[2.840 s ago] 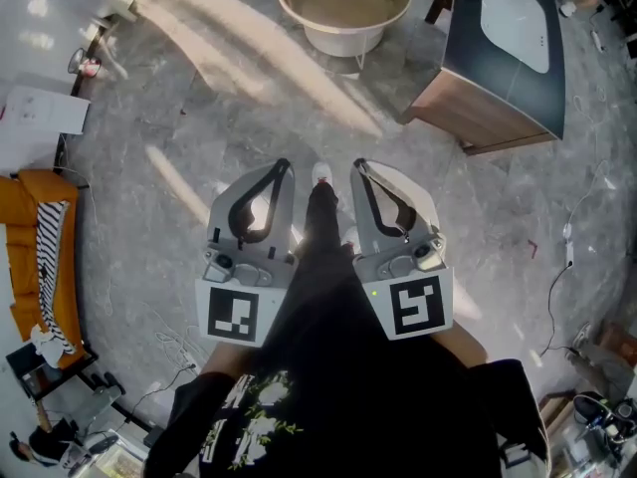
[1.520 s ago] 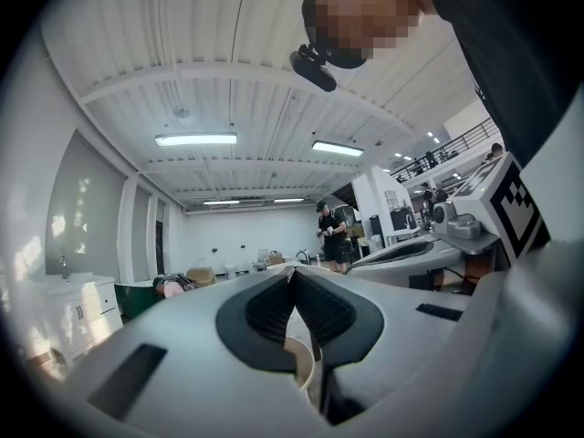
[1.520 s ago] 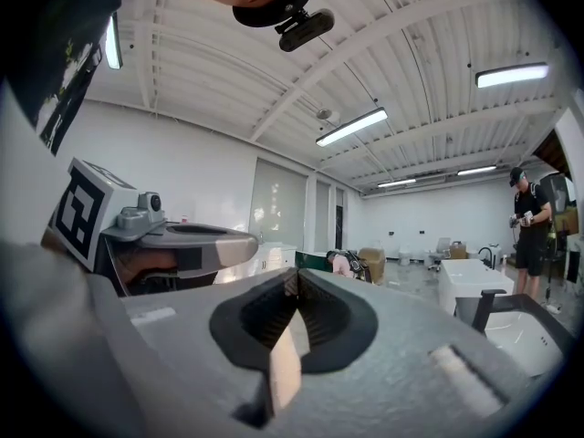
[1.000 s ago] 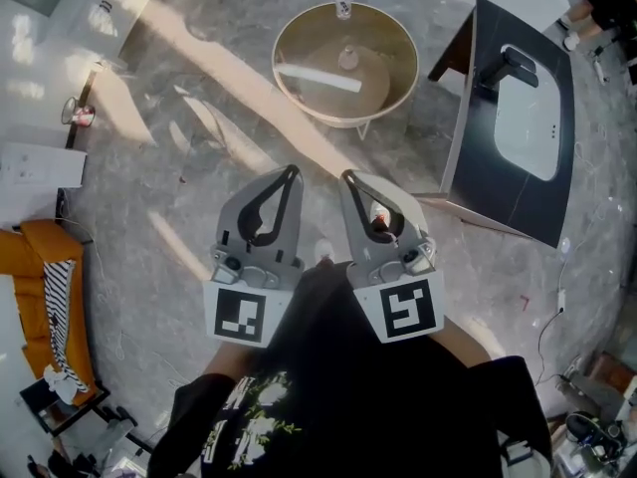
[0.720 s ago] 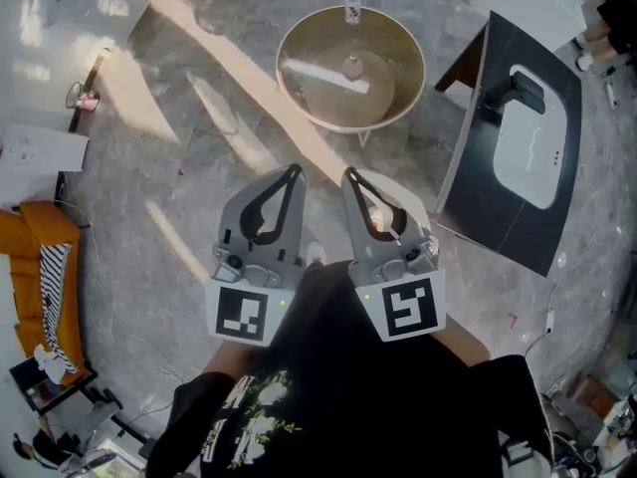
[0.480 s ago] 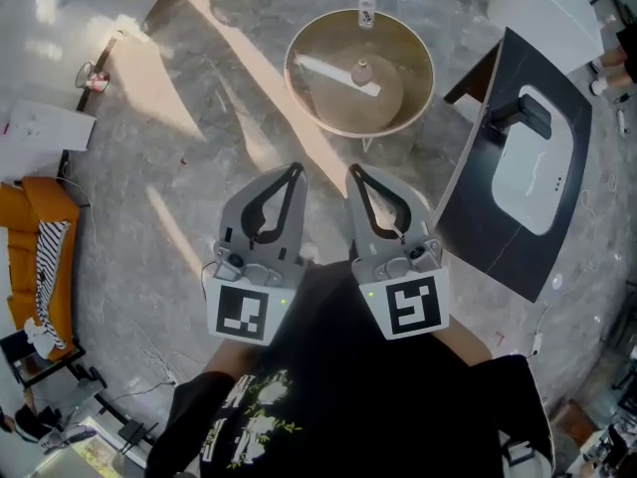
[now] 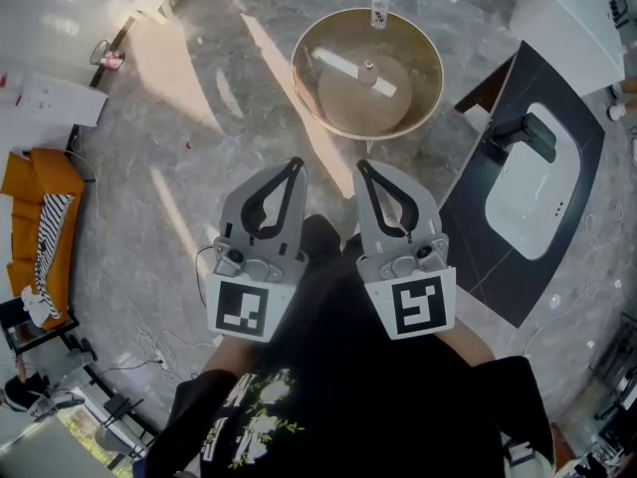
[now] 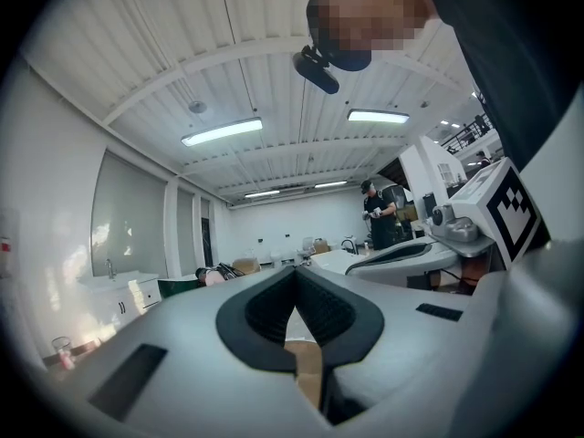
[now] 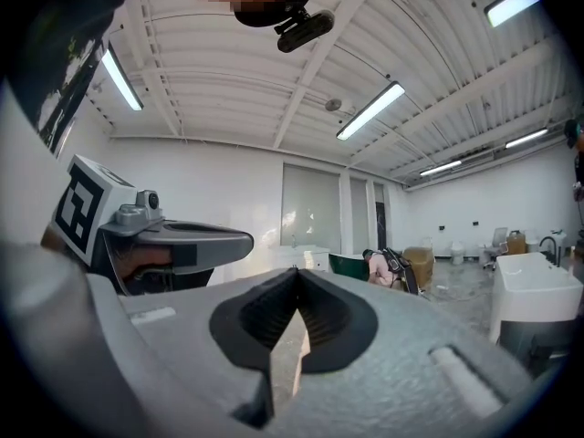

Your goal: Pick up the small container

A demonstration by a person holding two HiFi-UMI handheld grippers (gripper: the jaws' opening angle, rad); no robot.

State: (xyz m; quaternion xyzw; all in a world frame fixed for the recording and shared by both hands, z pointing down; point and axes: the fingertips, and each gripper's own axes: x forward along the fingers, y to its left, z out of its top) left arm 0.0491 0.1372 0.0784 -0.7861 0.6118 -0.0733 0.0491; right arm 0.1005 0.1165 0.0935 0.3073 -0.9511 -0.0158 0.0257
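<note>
**Small container** (image 7: 368, 67): one. It stands upright at the middle of the round counter (image 7: 318, 43), on a bright strip of light that crosses the top. Nothing touches it, and it is well apart from both claws.

**Round counter**: one, tan, with a raised rim. It carries the small container and serves as the landmark for the entries below.

**Clear bottle** (image 7: 378, 8): one, upright at the counter's far rim. Whether it stands on the rim or on the floor behind cannot be told.

**Left claw** (image 7: 296, 161): one, held on the near side of the round counter and left of its centre. The jaw tips meet, with nothing between them.

**Right claw** (image 7: 360, 164): one, on the near side of the round counter and just beside the left claw. The jaws are pressed together and hold nothing.

**Marker cubes**: two, one at the rear of each claw.

**Dark vanity top** (image 7: 478, 232): one, to the right of the round counter. It holds one white basin (image 7: 532, 192) and one dark faucet (image 7: 532, 132).

**Orange sofa** (image 7: 30, 192): one, far left of the round counter, with one striped cloth (image 7: 48, 242) on it.

**Grey marble floor** (image 7: 129, 167): lies under everything listed.

**Standing person** (image 8: 376, 215): one, distant in the left gripper view.
</note>
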